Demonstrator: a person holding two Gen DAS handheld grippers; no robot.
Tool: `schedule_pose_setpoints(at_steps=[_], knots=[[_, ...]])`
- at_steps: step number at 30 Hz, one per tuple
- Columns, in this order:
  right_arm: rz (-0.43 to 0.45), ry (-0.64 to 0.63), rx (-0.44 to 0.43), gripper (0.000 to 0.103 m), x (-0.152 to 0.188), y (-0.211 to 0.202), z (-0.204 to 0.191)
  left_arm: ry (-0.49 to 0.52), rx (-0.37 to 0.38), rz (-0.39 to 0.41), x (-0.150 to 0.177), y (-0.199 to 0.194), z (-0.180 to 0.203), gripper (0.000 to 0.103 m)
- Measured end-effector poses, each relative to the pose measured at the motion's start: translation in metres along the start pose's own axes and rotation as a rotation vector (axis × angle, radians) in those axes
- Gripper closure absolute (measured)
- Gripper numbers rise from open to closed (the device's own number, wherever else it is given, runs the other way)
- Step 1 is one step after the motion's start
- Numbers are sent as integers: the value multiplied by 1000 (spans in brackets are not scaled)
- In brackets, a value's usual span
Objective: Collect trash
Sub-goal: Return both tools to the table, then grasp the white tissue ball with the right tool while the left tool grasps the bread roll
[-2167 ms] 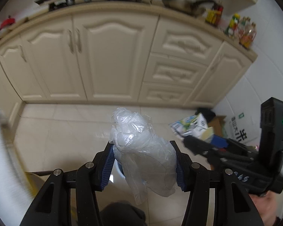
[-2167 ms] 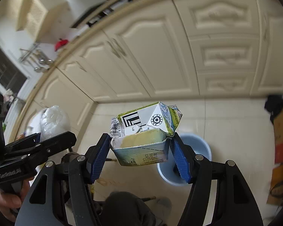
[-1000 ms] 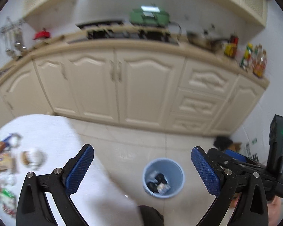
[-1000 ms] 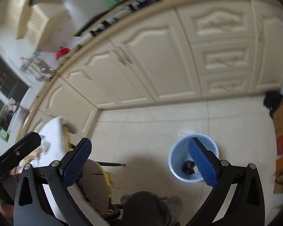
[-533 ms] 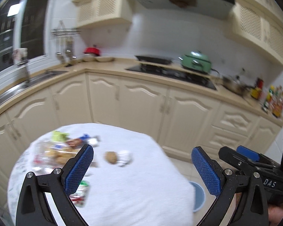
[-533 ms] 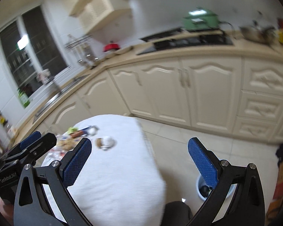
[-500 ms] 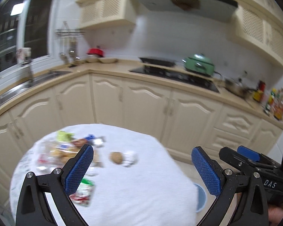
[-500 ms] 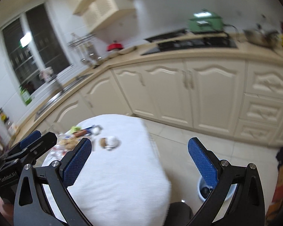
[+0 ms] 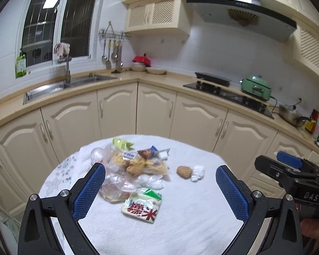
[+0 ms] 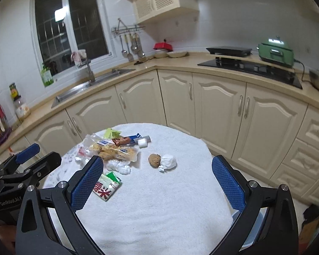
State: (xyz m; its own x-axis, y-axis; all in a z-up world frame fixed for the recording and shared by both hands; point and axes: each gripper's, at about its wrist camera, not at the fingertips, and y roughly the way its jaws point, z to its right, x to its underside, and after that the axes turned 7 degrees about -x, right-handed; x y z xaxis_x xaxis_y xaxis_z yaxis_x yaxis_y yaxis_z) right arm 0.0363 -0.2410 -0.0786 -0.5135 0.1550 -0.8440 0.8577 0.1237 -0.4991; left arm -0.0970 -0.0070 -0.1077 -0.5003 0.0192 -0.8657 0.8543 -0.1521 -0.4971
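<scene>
Facing table (image 9: 180,223) again, grippers emptied

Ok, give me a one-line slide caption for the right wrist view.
Open right gripper above the white-clothed table, facing leftover wrappers and a crumpled tissue.

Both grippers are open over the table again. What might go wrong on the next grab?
The clear bag of pastries overlaps other wrappers, so a pinch may drag neighbours along. The brown lump touches the white knotted wad; gripping one may knock the other away. The towel-like tablecloth could bunch between the fingers on a low grab.
</scene>
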Motion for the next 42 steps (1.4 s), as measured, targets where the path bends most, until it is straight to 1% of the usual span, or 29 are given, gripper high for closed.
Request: schedule_pose_setpoints(at_steps=[3, 5, 6, 8, 9, 11, 12, 14, 16, 20, 21, 22, 23, 25, 26, 27, 31, 35, 40, 42], knots=[[-42, -12, 16, 0, 4, 23, 5, -12, -4, -39, 10, 6, 0, 1], [-82, -11, 26, 0, 9, 42, 12, -12, -5, -61, 2, 21, 8, 1], [-100, -9, 31, 0, 11, 52, 15, -11, -4, -75, 5, 24, 11, 1], [-148, 0, 37, 4, 16, 77, 26, -6, -4, -97, -9, 43, 18, 1], [-165, 6, 35, 8, 18, 88, 31, -1, -1, -111, -9, 49, 23, 1], [-203, 11, 36, 13, 22, 107, 39, 5, 11, -139, -31, 77, 26, 1], [-224, 14, 33, 18, 25, 119, 43, 8, 15, -152, -36, 87, 31, 1], [-255, 24, 25, 19, 28, 139, 50, 17, 20, -177, -46, 110, 34, 1], [-275, 27, 19, 25, 30, 153, 54, 21, 21, -204, -55, 141, 40, 1], [-317, 33, 8, 31, 32, 186, 65, 22, 18, -242, -60, 180, 46, 1], [-325, 32, 4, 36, 31, 192, 67, 24, 17, -250, -62, 190, 49, 1], [-336, 31, 0, 44, 32, 197, 68, 26, 17, -257, -66, 202, 51, 1], [-348, 25, -4, 48, 33, 204, 70, 30, 18, -263, -68, 210, 54, 1], [-354, 24, -49, 63, 33, 205, 72, 40, 18, -271, -72, 228, 60, 1], [-354, 11, -61, 65, 33, 202, 71, 45, 20, -273, -74, 235, 63, 1], [-355, -3, -68, 71, 35, 201, 69, 51, 22, -277, -75, 242, 67, 1], [-345, 9, -93, 74, 38, 193, 73, 72, 48, -291, -78, 271, 83, 1], [-324, 38, -84, 74, 35, 180, 87, 97, 62, -298, -80, 299, 95, 1], [-301, 88, -34, 74, 35, 160, 112, 136, 86, -331, -83, 340, 114, 1], [-296, 103, -19, 74, 36, 154, 120, 158, 87, -344, -83, 356, 123, 3]])
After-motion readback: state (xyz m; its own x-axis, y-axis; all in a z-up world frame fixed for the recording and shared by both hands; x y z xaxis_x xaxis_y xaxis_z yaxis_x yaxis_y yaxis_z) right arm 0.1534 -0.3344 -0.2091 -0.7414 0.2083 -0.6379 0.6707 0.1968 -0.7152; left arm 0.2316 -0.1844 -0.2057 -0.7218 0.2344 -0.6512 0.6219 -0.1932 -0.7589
